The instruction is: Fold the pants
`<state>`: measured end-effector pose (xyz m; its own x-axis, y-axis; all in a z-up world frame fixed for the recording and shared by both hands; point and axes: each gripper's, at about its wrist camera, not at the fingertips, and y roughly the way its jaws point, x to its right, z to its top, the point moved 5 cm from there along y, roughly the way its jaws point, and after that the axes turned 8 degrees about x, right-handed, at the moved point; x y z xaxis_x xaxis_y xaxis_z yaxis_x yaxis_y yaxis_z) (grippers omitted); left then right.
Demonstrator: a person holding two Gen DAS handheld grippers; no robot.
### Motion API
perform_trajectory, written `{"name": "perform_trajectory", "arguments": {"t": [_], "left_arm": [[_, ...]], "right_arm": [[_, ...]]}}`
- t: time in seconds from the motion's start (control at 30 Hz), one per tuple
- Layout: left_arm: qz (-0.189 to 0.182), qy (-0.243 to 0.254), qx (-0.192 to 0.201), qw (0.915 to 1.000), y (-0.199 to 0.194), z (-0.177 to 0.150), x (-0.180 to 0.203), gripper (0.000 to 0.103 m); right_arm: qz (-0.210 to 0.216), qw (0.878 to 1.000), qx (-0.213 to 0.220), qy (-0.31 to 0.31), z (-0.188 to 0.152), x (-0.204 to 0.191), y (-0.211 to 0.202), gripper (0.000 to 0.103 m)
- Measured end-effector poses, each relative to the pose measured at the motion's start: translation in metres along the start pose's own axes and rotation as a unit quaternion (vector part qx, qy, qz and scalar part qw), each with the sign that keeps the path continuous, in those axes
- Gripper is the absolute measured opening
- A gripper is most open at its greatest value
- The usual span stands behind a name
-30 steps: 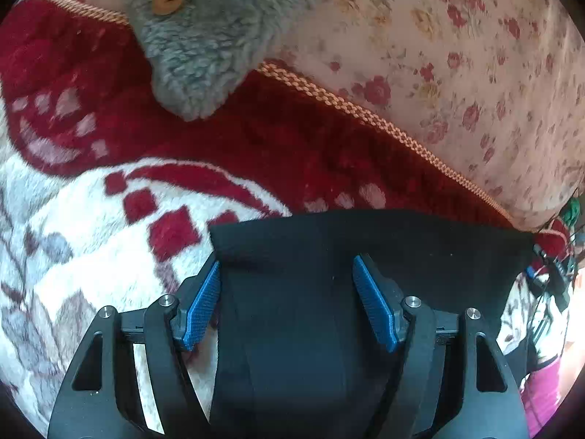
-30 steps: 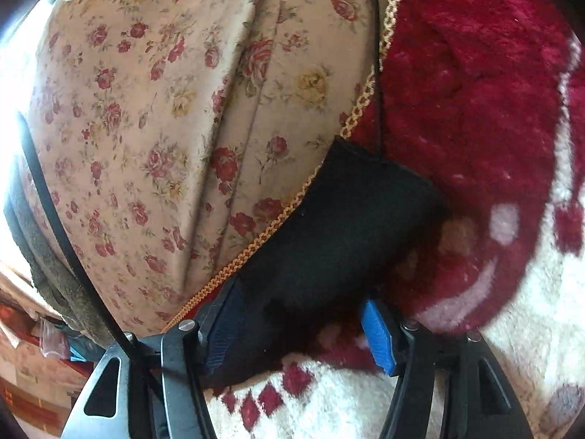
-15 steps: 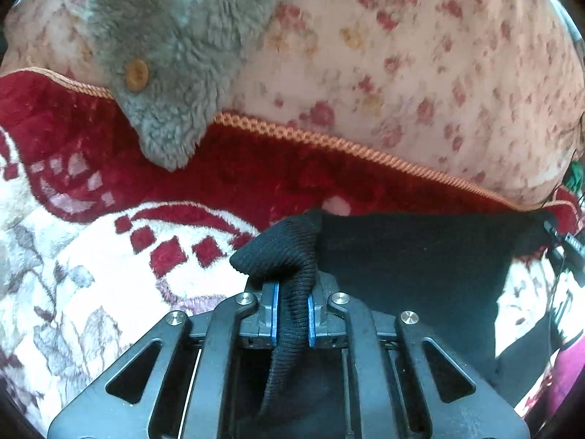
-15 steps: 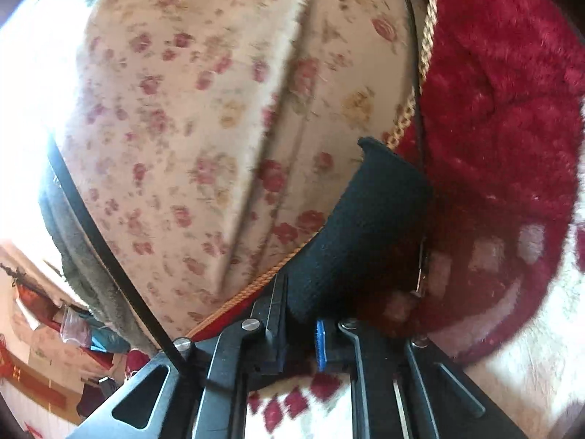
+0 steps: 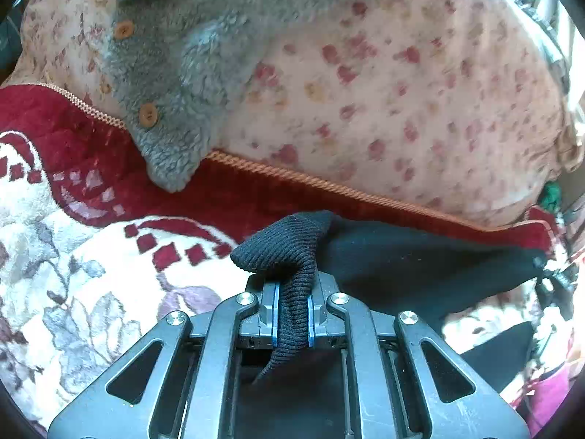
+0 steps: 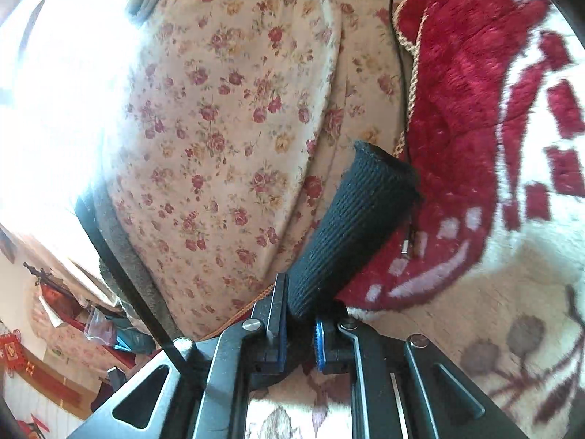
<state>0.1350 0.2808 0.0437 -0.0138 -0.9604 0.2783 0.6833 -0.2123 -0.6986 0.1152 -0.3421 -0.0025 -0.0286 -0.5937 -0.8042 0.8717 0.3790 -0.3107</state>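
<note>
The black pants lie on a red and white patterned blanket. My left gripper is shut on a ribbed black edge of the pants, which bunches up above the blue pads. The cloth stretches from there to the right. My right gripper is shut on another ribbed black corner of the pants, which sticks up from the jaws. The part of the pants between the two grippers is hidden in the right wrist view.
A floral quilt is heaped behind the blanket, with a grey fleece garment with wooden buttons lying over it. In the right wrist view a thin black cable runs along the blanket's braided edge. Room clutter shows at the far left.
Both grippers were open around the pants' edge one second ago. They have closed on the cloth and lifted it, and the views have tilted up toward the quilt.
</note>
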Motion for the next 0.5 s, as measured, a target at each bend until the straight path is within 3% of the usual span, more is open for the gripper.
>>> {"name": "perform_trajectory", "arguments": {"t": [0.23,0.5], "left_arm": [[-0.054,0.002,0.039,0.9978,-0.048,-0.020,0.018,0.009],[-0.092,0.020,0.042,0.9947,-0.091,-0.092,0.018,0.009]], "right_arm": [[0.005,1.000,-0.004,-0.010,-0.011,0.001,-0.018,0.011],[-0.006,0.999,-0.024,-0.042,-0.040,0.008,-0.063,0.011]]}}
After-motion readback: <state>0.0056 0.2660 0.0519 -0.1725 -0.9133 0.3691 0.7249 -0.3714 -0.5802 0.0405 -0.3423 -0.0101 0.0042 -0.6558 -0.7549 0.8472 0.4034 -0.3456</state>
